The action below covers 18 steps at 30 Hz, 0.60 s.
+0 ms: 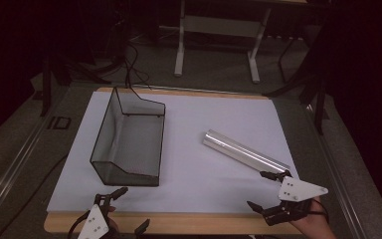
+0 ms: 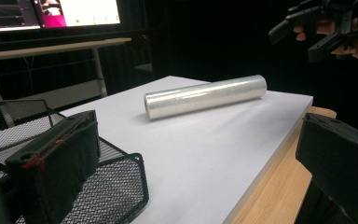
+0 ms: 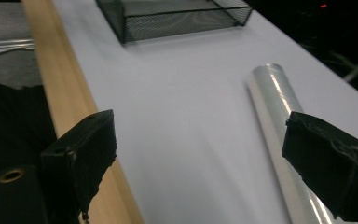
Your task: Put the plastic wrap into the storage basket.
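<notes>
The shiny silver roll of clear film (image 1: 243, 151) lies on the white counter (image 1: 189, 169), its long axis slanting toward the right tongs (image 1: 267, 190), which hover spread and empty just beside its near end. The left tongs (image 1: 129, 209), also spread, sit well apart by the black wire-mesh basket (image 1: 129, 142).

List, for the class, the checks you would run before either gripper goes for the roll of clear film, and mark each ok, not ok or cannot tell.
1. Right gripper open: ok, its fingers stand wide apart.
2. Left gripper open: ok, nothing held.
3. Roll of film lying flat and free on the white board: ok.
4. Roll between the right fingers: not ok, it lies under one finger, off centre.
5. Mesh tray holding nothing: ok.
6. Tray apart from the roll: ok, bare board between them.
7. Roll's weight or grip: cannot tell.
</notes>
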### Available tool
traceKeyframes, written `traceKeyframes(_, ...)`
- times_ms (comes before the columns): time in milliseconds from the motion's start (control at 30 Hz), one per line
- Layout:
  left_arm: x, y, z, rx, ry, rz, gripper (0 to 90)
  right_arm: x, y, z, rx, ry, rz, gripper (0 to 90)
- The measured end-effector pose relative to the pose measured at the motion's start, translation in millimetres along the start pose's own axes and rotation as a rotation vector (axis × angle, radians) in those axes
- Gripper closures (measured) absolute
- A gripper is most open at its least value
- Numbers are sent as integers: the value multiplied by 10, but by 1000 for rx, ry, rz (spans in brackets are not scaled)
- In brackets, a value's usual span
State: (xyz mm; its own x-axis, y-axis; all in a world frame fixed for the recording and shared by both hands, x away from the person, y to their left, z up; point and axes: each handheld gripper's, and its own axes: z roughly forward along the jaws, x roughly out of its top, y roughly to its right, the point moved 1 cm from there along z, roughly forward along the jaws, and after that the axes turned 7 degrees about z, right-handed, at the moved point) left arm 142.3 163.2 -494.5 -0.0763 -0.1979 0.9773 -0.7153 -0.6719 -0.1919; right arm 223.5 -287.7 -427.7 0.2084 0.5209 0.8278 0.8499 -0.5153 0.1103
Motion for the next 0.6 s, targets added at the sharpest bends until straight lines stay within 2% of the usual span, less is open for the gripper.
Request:
traceKeyframes(33, 0, 0, 0, 0, 0, 0, 3, 0, 0, 0, 0, 0, 0, 97)
traceKeyframes(67, 0, -5, -5, 0, 0, -2, 2, 58, 36, -4, 31, 0, 20, 97)
traceKeyframes(133, 0, -5, -7, 0, -1, -1, 2, 87, 59, -4, 49, -4, 26, 95)
traceKeyframes(233, 1, 0, -11, -2, -1, 0, 3, 170, 119, 16, 46, -34, 24, 86)
traceKeyframes(267, 1, 3, -12, -3, 0, 1, 3, 226, 147, 34, 58, -50, 11, 86)
traceKeyframes(333, 1, 3, -13, -4, 1, 0, 2, 246, 153, 39, 44, -49, 6, 86)
traceKeyframes(400, 2, 0, -15, -5, 2, -3, 2, 296, 184, 60, 63, -69, 2, 86)
traceKeyframes(467, 2, -1, -15, -6, 4, -4, 3, 334, 223, 87, 50, -80, -5, 86)
traceKeyframes(600, 4, -2, -21, -7, 6, -4, 3, 374, 331, 146, 48, -100, 10, 86)
